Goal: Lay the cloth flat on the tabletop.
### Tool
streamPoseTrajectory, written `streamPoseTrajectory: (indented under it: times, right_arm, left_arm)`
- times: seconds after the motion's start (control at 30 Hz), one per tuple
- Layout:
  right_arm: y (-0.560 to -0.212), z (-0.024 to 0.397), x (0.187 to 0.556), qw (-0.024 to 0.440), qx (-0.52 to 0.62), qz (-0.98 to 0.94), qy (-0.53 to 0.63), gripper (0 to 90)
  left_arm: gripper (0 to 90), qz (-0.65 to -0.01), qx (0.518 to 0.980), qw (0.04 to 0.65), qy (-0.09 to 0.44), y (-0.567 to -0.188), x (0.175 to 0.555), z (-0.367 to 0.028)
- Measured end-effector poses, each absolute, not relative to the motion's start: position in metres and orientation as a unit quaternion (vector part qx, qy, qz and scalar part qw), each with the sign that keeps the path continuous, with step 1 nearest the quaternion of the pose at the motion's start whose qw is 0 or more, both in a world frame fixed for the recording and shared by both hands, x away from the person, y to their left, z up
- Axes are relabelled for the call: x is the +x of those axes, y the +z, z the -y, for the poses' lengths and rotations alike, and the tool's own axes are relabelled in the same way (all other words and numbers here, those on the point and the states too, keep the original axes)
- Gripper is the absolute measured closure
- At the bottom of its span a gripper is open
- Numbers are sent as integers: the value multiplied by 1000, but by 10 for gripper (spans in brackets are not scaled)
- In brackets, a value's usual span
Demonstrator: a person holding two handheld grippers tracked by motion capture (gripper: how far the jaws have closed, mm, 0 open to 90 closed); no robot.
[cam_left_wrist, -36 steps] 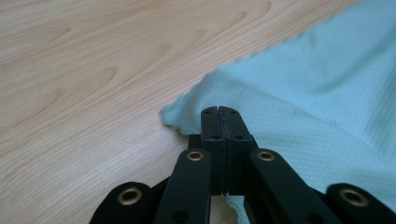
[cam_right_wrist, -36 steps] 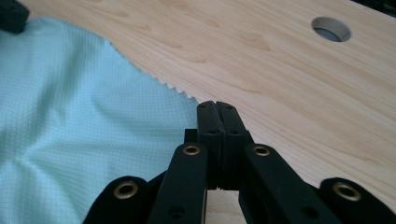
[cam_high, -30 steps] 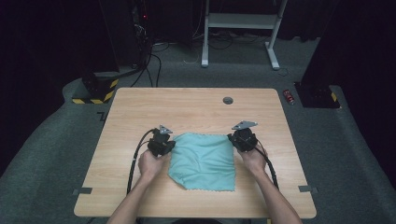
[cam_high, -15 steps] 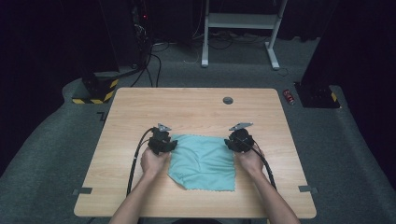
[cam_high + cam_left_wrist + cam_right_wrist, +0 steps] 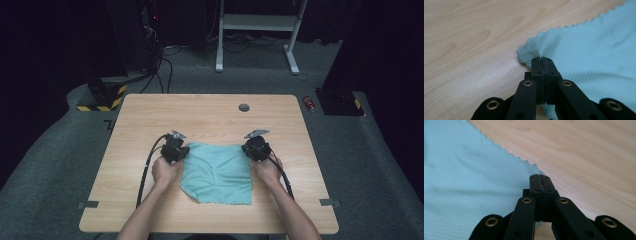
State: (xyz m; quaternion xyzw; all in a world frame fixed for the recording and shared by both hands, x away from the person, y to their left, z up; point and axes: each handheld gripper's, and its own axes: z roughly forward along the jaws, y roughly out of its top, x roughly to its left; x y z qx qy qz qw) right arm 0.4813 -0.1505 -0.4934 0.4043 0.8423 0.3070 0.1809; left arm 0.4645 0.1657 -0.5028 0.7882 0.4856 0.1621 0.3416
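One teal cloth (image 5: pixel 217 172), two grippers, one table (image 5: pixel 150 120). The cloth lies flat between the two grippers, its far edge running from one to the other and the rest spreading back toward the person. The left gripper (image 5: pixel 176 148) has just snapped its jaws together; in the left gripper view (image 5: pixel 541 59) they meet on the puckered far left corner of the cloth, pinching it. The right gripper (image 5: pixel 256 146) has likewise just closed; in the right gripper view (image 5: pixel 539 177) its jaws are pressed together over the far right corner, with cloth under the tips. Beyond both grippers, well apart, a small dark round disc (image 5: pixel 244 107) sits on the bare wood. Nothing lies between grippers and cloth
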Motion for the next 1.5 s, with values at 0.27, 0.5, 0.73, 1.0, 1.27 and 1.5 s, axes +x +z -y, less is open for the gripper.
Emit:
streamPoseTrajectory:
  times: [0.27, 0.5, 0.73, 1.0, 1.27, 1.5]
  right_arm:
    - [-473, 142, 497, 207, 403, -840, 300, 900]
    - [-486, 139, 510, 202, 419, -839, 284, 860]
    - [-478, 147, 492, 182, 422, -828, 322, 705]
    - [-488, 149, 452, 149, 397, -845, 327, 671]
    - [-509, 147, 447, 150, 412, -846, 304, 647]
    - [-510, 146, 449, 163, 402, -848, 303, 761]
  left_arm:
    - [886, -489, 787, 339, 165, -493, 477, -163]
    - [783, -505, 780, 332, 164, -502, 481, -165]
    - [634, -478, 792, 346, 154, -489, 459, -168]
    - [566, -442, 813, 347, 154, -498, 427, -156]
    - [550, -442, 821, 320, 167, -508, 424, -154]
    - [576, -446, 822, 310, 171, -511, 429, -154]
